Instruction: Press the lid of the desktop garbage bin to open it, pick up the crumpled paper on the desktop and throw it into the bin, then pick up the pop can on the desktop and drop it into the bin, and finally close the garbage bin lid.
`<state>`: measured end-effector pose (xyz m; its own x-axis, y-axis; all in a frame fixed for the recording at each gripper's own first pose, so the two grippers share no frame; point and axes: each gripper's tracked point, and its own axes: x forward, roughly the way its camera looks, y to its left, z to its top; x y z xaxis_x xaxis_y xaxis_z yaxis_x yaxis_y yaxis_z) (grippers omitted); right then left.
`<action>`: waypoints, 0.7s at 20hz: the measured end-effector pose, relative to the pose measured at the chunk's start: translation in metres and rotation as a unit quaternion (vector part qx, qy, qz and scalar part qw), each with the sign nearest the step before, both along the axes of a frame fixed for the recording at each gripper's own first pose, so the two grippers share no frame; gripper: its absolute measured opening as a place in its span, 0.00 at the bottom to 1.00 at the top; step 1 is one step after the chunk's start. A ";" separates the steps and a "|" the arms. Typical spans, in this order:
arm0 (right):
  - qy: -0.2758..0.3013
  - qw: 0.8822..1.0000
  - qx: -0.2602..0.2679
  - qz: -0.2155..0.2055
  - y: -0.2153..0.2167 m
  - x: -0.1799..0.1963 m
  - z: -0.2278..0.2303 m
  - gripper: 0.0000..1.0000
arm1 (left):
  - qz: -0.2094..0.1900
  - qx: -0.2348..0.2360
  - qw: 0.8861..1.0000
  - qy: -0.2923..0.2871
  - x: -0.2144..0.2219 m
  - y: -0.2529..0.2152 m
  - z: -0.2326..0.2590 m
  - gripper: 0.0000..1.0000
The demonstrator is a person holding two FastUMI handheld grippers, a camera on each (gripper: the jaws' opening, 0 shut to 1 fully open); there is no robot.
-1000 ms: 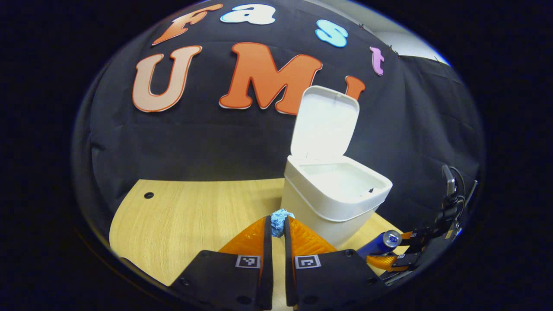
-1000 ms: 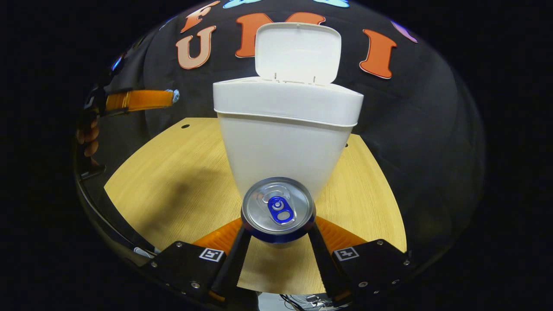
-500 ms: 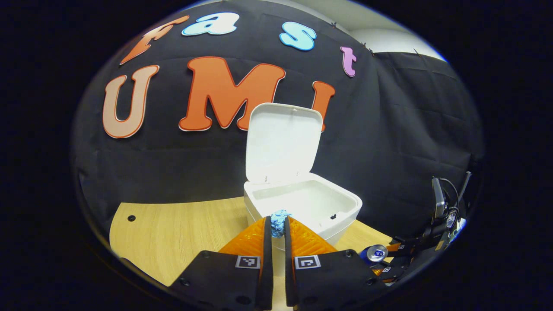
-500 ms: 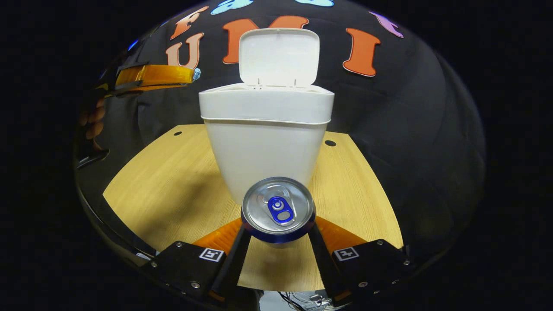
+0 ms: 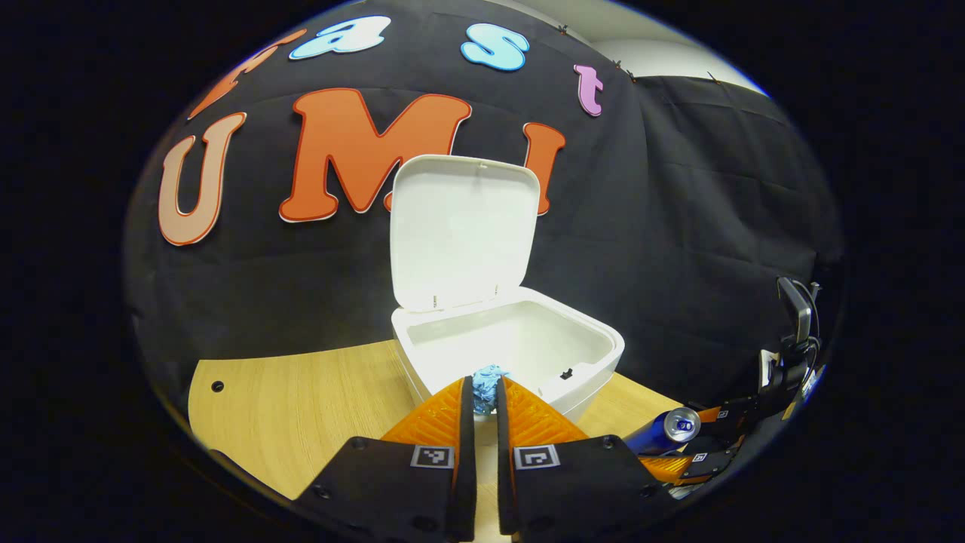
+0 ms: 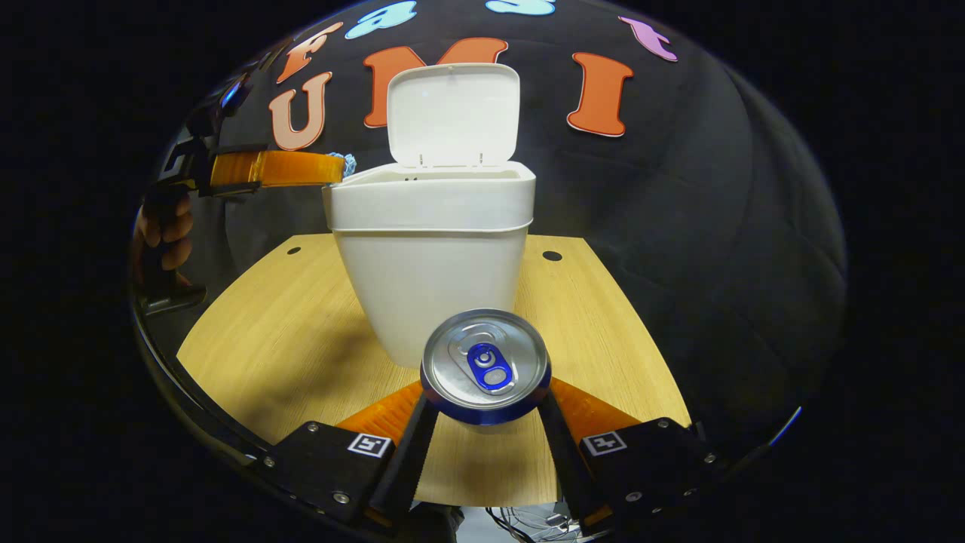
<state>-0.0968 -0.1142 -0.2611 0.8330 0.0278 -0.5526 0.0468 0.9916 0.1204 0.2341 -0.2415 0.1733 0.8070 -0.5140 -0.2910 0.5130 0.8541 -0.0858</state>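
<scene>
**Inspector:** Now, the paper first. Where is it?

**Operator:** I have the crumpled paper (image 5: pixel 488 379) pinched between the left gripper (image 5: pixel 482 400) fingers, which are closed on it with only a thin gap. Over the last second I carried it from beside the bin (image 5: pixel 595 362) to the near rim; in the right gripper view the wad (image 6: pixel 345 162) now sits just at the rim's left corner, where before it hung well apart from it.

**Inspector:** Lid?

**Operator:** Lid (image 5: pixel 461 230) stands upright on its rear hinge, so the opening is free. I judge the paper is not quite over the cavity yet: a little more reach, then release.

**Inspector:** And the can?

**Operator:** The pop can (image 6: pixel 485 366) is clamped between the right gripper (image 6: pixel 485 400) fingers, top facing the camera, held low in front of the bin wall above the desktop (image 6: pixel 264 347). It has drawn back slightly from the bin. I judge it is waiting its turn.

**Inspector:** Risk?

**Operator:** Letting go early would drop the paper outside the rim.
</scene>
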 end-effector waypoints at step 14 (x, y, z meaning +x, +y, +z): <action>-0.094 0.995 -0.038 -0.015 -0.040 0.046 0.102 0.77 | 0.013 0.032 0.999 -0.037 0.001 0.023 0.000 0.69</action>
<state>-0.0510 -0.1543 -0.1588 0.9219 -0.0340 -0.3861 0.0600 0.9967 0.0556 0.2349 -0.2184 0.1729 0.8405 -0.4743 -0.2620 0.4930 0.8700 0.0068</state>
